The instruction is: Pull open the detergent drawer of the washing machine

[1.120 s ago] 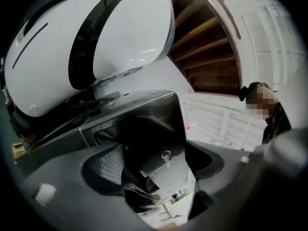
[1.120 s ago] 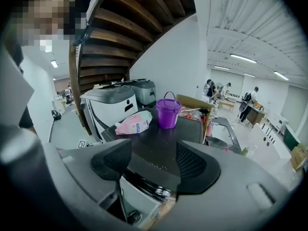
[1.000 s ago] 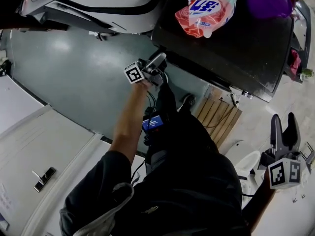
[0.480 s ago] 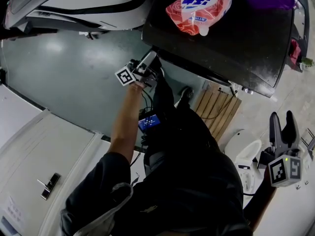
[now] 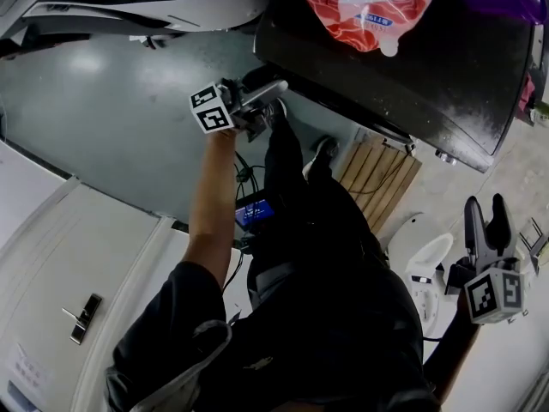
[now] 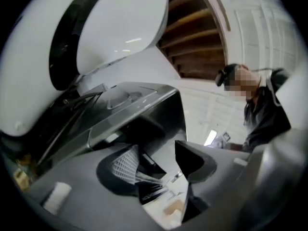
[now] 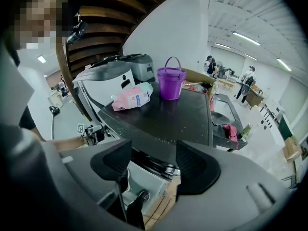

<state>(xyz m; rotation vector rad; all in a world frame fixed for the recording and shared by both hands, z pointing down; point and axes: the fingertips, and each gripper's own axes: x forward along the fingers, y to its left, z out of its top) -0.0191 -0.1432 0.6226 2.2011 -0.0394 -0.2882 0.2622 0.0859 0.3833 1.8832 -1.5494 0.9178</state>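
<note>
My left claw (image 5: 279, 88) sits in the upper middle of the head view, reaching level into the front top corner of the black-topped washing machine (image 5: 446, 75). Its jaws are drawn in close. In the left gripper view a thin dark edge runs between the pads (image 6: 126, 163), and I read that as the lip of the detergent drawer (image 5: 262, 75). The picture is murky there, so I can't vouch for more than that. The drawer lies right at this claw's tips, tucked under the machine's top edge at its left end. My right claw (image 5: 487, 209) hangs in the lower right of the frame, pointing steeply down, well apart from the drawer. Its jaws are spread with nothing between them; through the gap I see only the lower front of the machine and the wooden pallet (image 5: 377, 187) it stands beside. A pink detergent bag (image 5: 369, 7) lies on top of the machine, and a purple bucket (image 7: 171, 83) stands near it.
</note>
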